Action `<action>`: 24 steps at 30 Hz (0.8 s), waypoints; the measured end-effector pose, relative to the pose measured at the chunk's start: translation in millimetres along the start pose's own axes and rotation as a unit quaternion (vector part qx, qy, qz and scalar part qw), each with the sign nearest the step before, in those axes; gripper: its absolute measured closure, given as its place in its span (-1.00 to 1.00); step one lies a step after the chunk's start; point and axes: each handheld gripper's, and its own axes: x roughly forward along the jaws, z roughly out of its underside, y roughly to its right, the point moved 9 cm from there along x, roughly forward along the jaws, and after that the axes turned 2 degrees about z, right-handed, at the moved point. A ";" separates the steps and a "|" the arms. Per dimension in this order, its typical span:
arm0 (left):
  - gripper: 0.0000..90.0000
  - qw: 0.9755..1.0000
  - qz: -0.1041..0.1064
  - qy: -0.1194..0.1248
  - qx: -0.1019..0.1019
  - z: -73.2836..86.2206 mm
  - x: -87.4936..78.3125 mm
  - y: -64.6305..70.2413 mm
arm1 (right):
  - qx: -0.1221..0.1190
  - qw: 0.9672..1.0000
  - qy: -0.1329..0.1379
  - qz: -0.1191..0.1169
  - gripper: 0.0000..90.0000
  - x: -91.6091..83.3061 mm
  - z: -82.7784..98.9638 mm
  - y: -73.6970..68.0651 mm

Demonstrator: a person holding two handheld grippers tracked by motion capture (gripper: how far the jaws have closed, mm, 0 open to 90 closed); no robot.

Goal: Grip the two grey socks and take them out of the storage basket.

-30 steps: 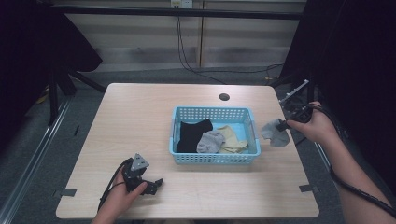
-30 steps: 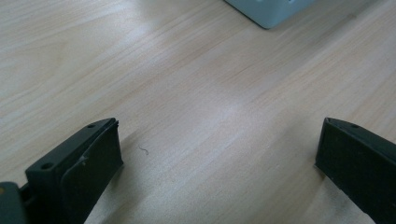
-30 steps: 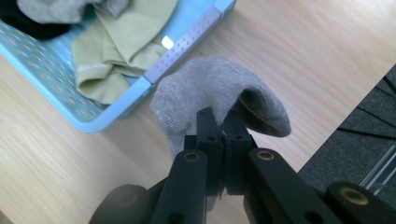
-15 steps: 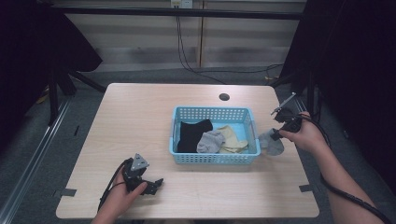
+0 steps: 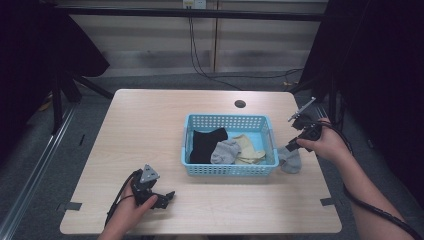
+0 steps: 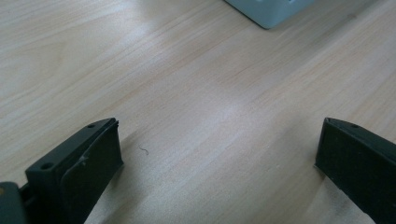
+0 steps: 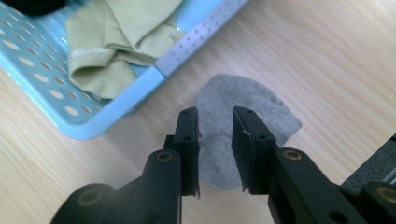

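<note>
A grey sock (image 7: 243,121) is seen lying on the table (image 5: 150,125), just beside the right wall of the blue basket (image 5: 270,137). The right gripper (image 7: 215,140) is held over it with its jaws slightly apart, having just been opening; the sock lies between them, apparently released, though contact cannot quite be ruled out. The left gripper (image 6: 219,154) is rested near the table's front edge, jaws spread wide, nothing between them.

black cloth (image 7: 32,4) cut off at top edge — basket (image 6: 271,10) mostly out of frame
</note>
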 end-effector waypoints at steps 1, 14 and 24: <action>-1.00 1.000 0.001 0.001 -0.003 0.0 0.2 0.6 | -0.001 1.000 0.002 0.000 0.56 -2.6 -2.5 -1.3; -1.00 1.000 0.001 0.000 -0.002 0.0 0.1 0.4 | -0.029 0.999 0.028 -0.004 0.32 -20.4 -47.9 -32.5; -1.00 1.000 0.001 0.000 -0.002 0.0 0.1 0.3 | -0.038 0.998 0.037 -0.028 -0.01 4.7 -82.2 -65.1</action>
